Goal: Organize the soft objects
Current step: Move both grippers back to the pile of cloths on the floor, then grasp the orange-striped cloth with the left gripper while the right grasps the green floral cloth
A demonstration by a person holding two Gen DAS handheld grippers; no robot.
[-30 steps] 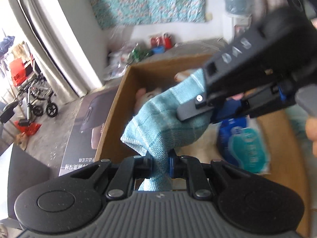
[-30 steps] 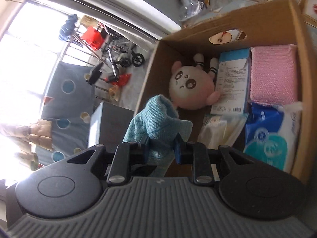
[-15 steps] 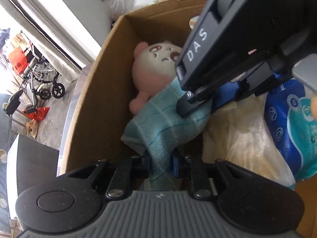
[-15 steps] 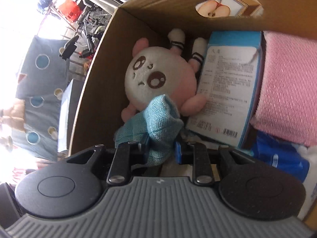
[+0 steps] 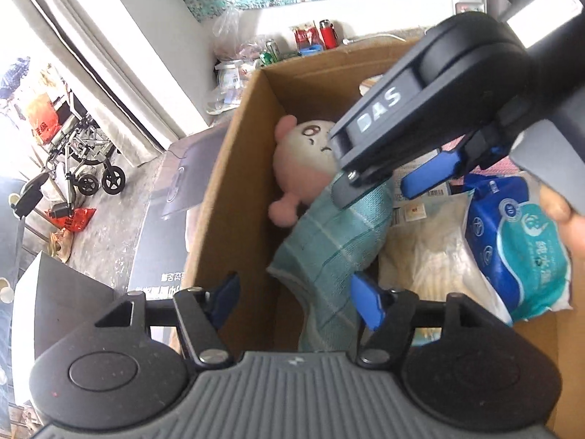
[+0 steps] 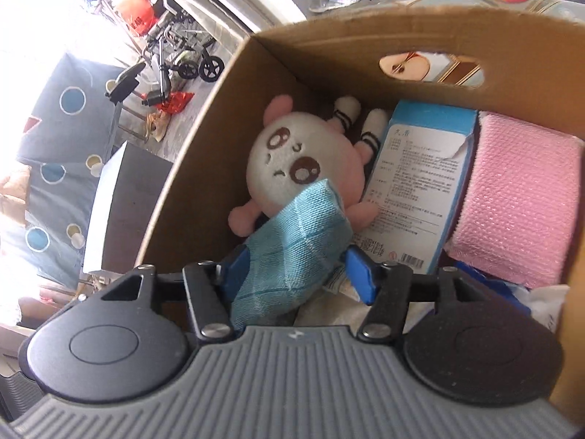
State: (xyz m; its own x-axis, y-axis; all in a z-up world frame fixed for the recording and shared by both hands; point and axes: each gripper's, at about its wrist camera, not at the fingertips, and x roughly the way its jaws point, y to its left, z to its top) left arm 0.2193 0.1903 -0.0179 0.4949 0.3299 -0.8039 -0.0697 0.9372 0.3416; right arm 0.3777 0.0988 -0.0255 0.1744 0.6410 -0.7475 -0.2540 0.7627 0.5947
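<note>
Inside the cardboard box, the teal cloth now lies against the plush toy. Both grippers have just spread wide: the left gripper and right gripper flank the cloth without pinching it, so it looks delivered. Its lower end is hidden behind the gripper bodies; contact with the pads is unclear.

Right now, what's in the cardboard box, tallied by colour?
Pink: 2, plush toy and pink bundle
Blue: 2, printed carton and tissue pack
Teal: 1, cloth
Cream: 1, clear bag
Total: 6
</note>
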